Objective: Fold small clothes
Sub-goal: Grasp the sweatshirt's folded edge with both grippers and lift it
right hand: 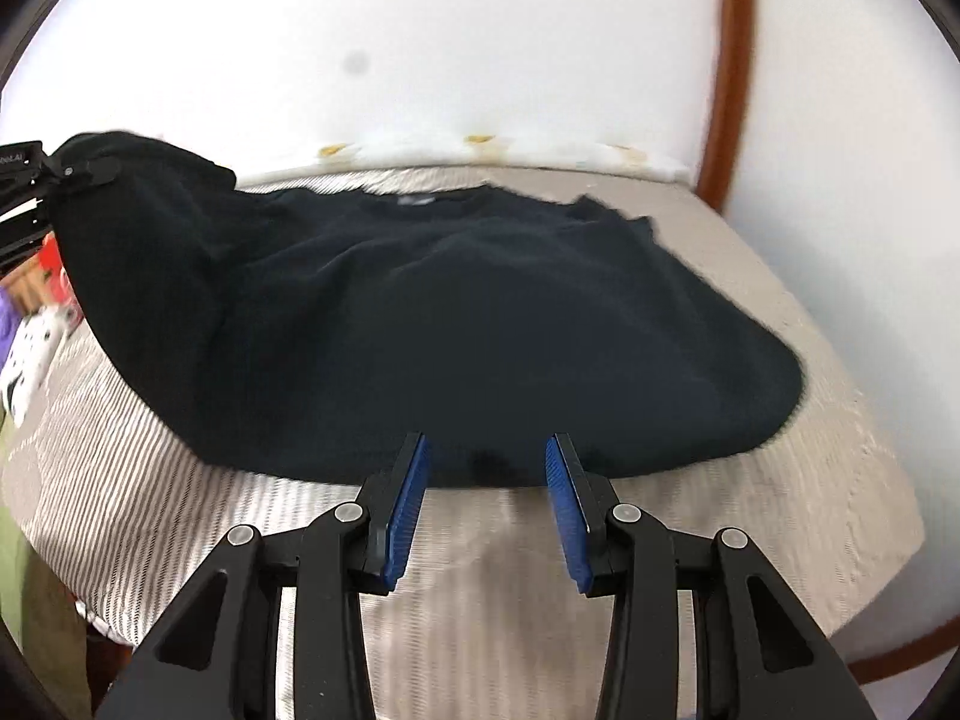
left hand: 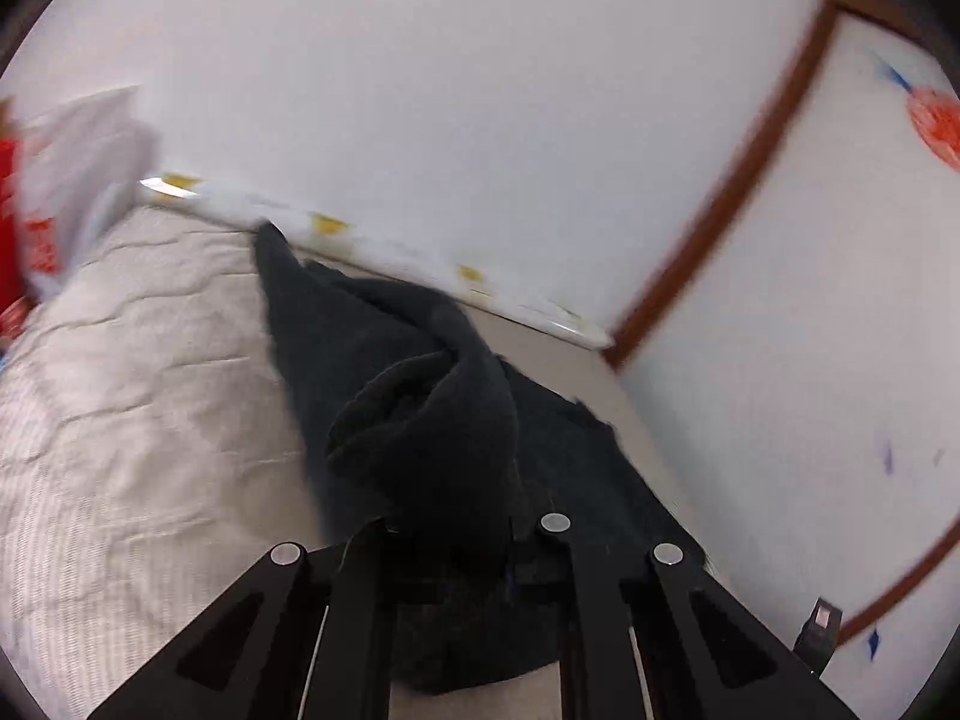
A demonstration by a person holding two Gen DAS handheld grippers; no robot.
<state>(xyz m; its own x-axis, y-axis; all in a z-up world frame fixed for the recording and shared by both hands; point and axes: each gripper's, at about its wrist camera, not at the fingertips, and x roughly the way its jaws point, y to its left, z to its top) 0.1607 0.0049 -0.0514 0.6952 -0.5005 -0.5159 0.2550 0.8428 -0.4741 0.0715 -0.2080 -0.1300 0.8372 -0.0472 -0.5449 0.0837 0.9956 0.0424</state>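
A black sweater (right hand: 456,312) lies spread on a striped bed cover (right hand: 180,480), neck toward the wall. My left gripper (left hand: 462,546) is shut on the sweater (left hand: 420,420), whose cloth bunches up over the fingers and hides the pads. It also shows in the right wrist view (right hand: 66,174), lifting the sweater's left side off the bed. My right gripper (right hand: 486,468) is open, its blue pads (right hand: 408,498) at the sweater's near hem, with nothing between them.
A white wall (right hand: 480,48) with a brown wooden trim (right hand: 729,72) runs behind the bed. Red and white items (left hand: 36,228) lie at the left of the bed. The bed's front edge (right hand: 840,612) drops off at the lower right.
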